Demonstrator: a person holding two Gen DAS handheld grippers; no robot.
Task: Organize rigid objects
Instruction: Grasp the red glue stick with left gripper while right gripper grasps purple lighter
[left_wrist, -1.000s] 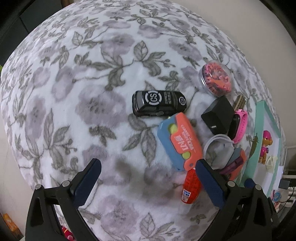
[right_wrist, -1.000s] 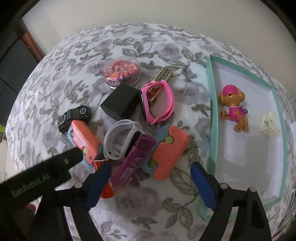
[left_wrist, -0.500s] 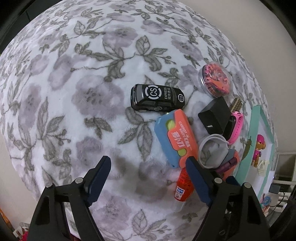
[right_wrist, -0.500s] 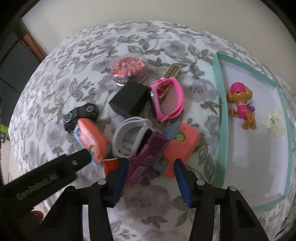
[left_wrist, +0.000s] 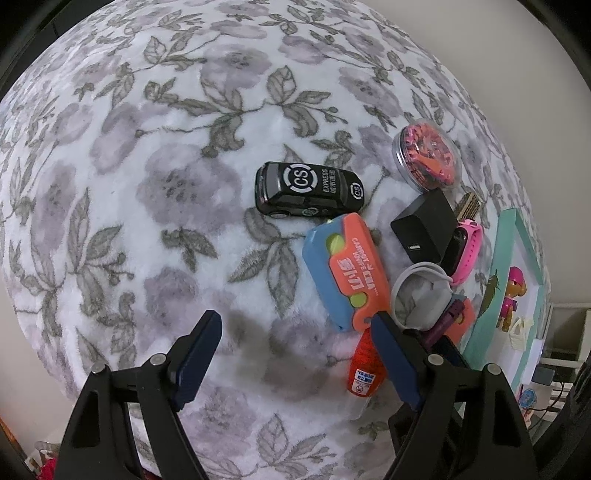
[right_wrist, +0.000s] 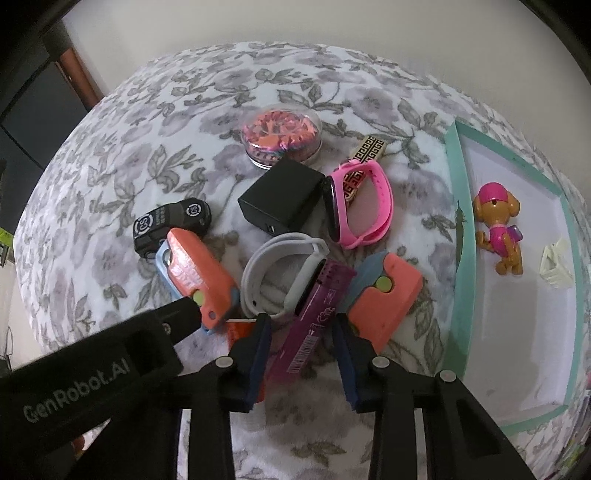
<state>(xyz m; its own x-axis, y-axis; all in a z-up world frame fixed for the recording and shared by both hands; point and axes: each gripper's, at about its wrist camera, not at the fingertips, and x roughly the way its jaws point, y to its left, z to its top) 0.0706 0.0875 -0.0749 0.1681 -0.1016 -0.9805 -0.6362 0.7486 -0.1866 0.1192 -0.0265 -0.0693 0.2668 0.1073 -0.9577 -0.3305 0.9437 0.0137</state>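
So right gripper (right_wrist: 301, 347), low center of its view, is closing its jaws around the purple bar-shaped package (right_wrist: 312, 317), pads not quite touching it yet. Just past it sit the gray band (right_wrist: 280, 280) and 2 orange-blue carrot knife toys (right_wrist: 197, 275), with the teal tray (right_wrist: 460, 258) at right. Left gripper (left_wrist: 295, 354) hangs apart over bare blanket (left_wrist: 147, 184), holding nothing. Looks like the grab step; next it needs a firm pinch, then a lift over to the tray.
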